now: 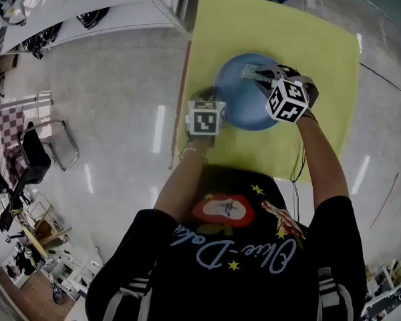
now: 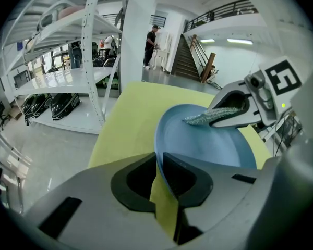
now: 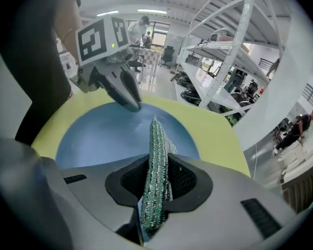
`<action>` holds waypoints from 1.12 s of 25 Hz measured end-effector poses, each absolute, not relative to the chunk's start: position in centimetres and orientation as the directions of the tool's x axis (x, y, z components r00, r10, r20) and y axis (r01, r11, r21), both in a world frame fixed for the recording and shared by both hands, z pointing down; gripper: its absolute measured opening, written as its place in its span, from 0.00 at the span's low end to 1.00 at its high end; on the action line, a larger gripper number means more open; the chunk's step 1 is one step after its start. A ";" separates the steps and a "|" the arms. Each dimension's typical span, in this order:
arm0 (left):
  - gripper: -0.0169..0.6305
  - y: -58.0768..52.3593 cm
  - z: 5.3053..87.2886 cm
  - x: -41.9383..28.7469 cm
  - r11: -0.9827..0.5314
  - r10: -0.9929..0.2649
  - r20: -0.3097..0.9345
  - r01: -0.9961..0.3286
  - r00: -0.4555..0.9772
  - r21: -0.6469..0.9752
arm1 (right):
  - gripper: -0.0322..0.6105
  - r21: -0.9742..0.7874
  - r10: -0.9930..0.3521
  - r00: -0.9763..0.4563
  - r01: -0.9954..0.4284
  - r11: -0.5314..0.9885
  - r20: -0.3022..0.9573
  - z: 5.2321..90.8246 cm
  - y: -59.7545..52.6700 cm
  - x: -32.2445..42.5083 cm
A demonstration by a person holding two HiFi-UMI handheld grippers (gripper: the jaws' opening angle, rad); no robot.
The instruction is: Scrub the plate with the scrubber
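A blue plate (image 1: 244, 95) lies on a yellow mat (image 1: 274, 32), also seen as the plate (image 2: 214, 145) and the plate (image 3: 109, 134). My left gripper (image 1: 214, 109) is shut on the plate's near-left rim, which runs between its jaws in the left gripper view (image 2: 159, 173). My right gripper (image 1: 264, 79) is shut on a green glittery scrubber (image 3: 155, 176), and the scrubber (image 2: 211, 116) reaches over the plate's far right part. The scrubber (image 1: 254, 72) shows small in the head view.
The yellow mat covers a table standing on a shiny grey floor (image 1: 107, 112). White shelving (image 2: 68, 77) stands to the left, with people (image 2: 151, 46) far behind it. A chair (image 1: 43, 149) and clutter sit at the head view's left edge.
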State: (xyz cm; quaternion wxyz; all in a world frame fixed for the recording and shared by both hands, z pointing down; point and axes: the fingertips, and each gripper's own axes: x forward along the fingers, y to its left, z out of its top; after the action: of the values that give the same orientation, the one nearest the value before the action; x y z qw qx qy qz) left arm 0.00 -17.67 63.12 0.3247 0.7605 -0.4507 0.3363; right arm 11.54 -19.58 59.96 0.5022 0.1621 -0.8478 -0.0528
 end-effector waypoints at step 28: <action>0.08 -17.3 62.6 -0.9 -0.394 -0.471 0.806 -0.903 0.359 0.173 | 0.15 0.089 -0.252 -0.362 -0.411 0.907 0.898 62.3 -10.3 11.9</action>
State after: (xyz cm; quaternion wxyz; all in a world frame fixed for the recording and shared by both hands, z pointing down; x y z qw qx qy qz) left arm -0.89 -17.33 62.59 0.3160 0.7615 -0.4510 0.3420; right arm 11.95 -10.30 62.26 0.5277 0.2016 -0.8217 0.0755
